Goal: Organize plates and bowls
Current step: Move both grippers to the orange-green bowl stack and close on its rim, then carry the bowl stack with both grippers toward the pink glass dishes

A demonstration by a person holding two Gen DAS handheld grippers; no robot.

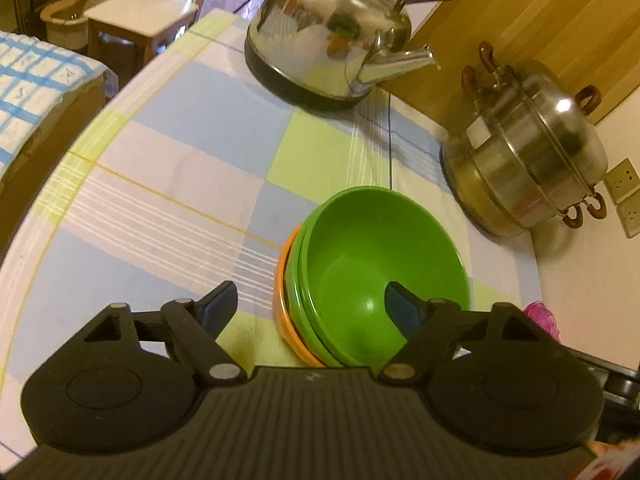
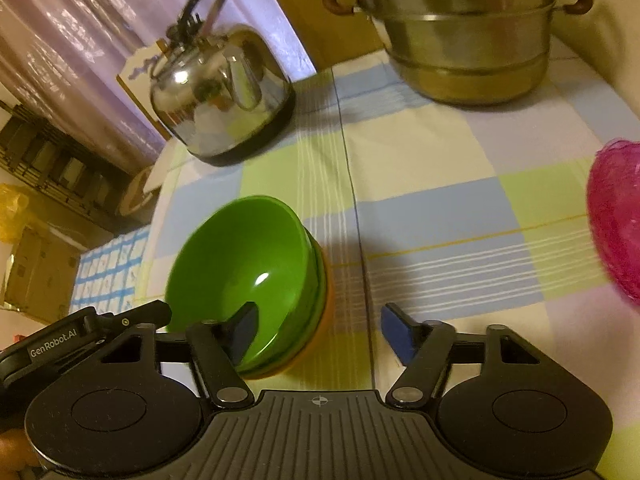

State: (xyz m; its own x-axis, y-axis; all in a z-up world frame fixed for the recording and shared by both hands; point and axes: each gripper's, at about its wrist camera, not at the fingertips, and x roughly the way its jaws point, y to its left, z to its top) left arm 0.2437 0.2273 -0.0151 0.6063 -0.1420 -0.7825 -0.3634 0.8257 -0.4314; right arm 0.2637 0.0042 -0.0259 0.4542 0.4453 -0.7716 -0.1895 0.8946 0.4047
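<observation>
Only nested bowls (image 1: 376, 272), checked cloth (image 1: 192, 168)

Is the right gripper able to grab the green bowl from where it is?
Probably yes. The right gripper is open, with one finger inside the green bowl and the other outside, so the rim sits between them. Nothing blocks it, though the left gripper straddles the opposite rim.

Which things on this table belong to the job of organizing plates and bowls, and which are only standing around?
Belong to the job:
- green bowl, top of the stack
- orange bowl, bottom of the stack
- pink bowl, apart at the right edge

Just standing around:
- kettle
- steamer pot
- checked tablecloth
- white stool
</observation>
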